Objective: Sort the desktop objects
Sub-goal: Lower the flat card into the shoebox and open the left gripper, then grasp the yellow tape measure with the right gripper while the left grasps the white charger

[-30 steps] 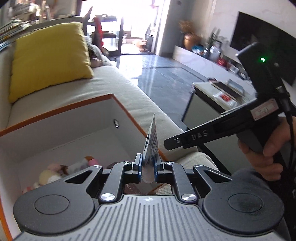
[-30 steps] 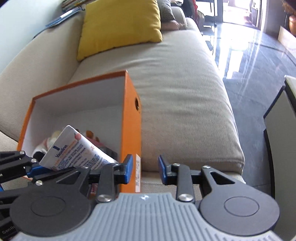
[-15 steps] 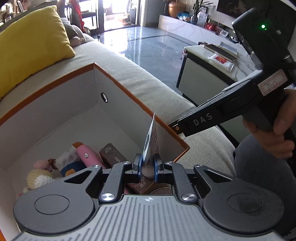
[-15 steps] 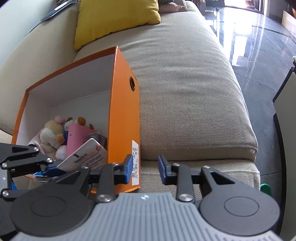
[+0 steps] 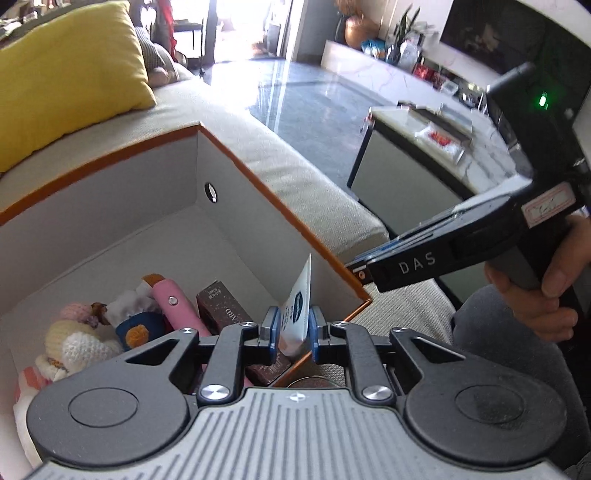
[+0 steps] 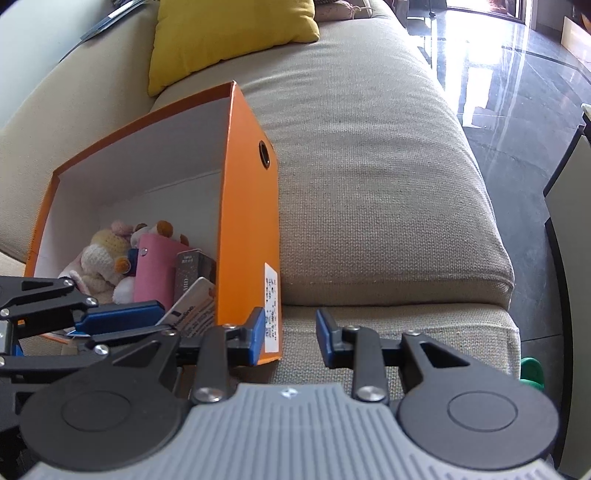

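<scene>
Vaseline tube (image 5: 295, 310), white with blue print, stands crimped end up between the blue pads of the left gripper (image 5: 291, 328), low inside the near right corner of an orange box (image 5: 273, 206). The jaws are opening around it; a sliver of space shows on either side of the tube, so the pads look to have let go, though the tube has not yet dropped away.

Below and beside the tube lie a brown carton (image 5: 221, 306), a pink case (image 5: 173, 299) and several crocheted soft toys (image 5: 85, 339), filling the near left half of the box floor. The box sits on a beige sofa (image 6: 369, 184), with a yellow cushion (image 6: 229, 33) further back.

The right gripper (image 6: 290, 338) hovers just outside the box's orange side wall, fingers parted and holding nothing; a hand (image 5: 543, 295) grips its handle.

The step in hand appears to be the release. Doing it well probably means widening the jaws until both pads are clear, letting the tube settle against the carton, then lifting straight up so neither finger snags the tube or the box rim. The right gripper should keep off the wall, since a nudge could shift the box.
</scene>
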{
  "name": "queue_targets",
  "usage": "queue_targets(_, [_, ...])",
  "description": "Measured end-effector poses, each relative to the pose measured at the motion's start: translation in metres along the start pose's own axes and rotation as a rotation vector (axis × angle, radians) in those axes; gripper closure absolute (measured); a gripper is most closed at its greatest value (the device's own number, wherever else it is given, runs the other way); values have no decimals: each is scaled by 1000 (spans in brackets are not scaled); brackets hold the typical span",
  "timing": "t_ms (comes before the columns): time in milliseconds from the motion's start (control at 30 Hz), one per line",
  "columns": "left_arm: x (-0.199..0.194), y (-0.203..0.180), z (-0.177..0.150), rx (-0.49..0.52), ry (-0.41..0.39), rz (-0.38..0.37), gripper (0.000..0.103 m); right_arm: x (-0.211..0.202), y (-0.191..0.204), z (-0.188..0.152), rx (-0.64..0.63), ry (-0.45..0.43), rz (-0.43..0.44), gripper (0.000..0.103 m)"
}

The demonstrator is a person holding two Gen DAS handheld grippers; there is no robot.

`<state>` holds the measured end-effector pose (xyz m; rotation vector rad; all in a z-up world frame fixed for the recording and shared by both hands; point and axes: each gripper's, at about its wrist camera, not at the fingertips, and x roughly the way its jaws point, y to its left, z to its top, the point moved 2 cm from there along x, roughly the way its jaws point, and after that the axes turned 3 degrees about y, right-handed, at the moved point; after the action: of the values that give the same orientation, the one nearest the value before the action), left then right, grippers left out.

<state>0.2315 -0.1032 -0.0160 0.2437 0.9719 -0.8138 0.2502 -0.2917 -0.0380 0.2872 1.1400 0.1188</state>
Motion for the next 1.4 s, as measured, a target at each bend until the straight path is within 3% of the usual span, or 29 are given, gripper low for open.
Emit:
queue_targets(133, [-31,-8,-11,-14,-107,10,82,-17,-4,-16,58,-11,40,70])
queue_targets(300, [-64,-20,-40,-43,-171,-14,68,-23,-10,-53,133,22,102,60])
queue_targets(600, [-40,-48,-104,-134,-41,19,68,5,-7,-138,184,194,137,59])
queue_targets(867, [-16,-67,-132,-157,45,42,68,20,-5,-173,178,279,138,58])
queue_targets(1000, [-11,-70,-137,-150,59,60,67,22,4,-178,132,252,115,58])
queue_targets(1133, [-9,-73,-144,-153,74,85,67,26,19,-182,71,222,79,49])
queue_targets(1300, [-13,-73,-153,-173,79,100,67,32,36,-185,23,194,12,46])
queue_targets(1400, [-12,-72,-159,-194,94,95,67,30,36,-185,28,193,22,47])
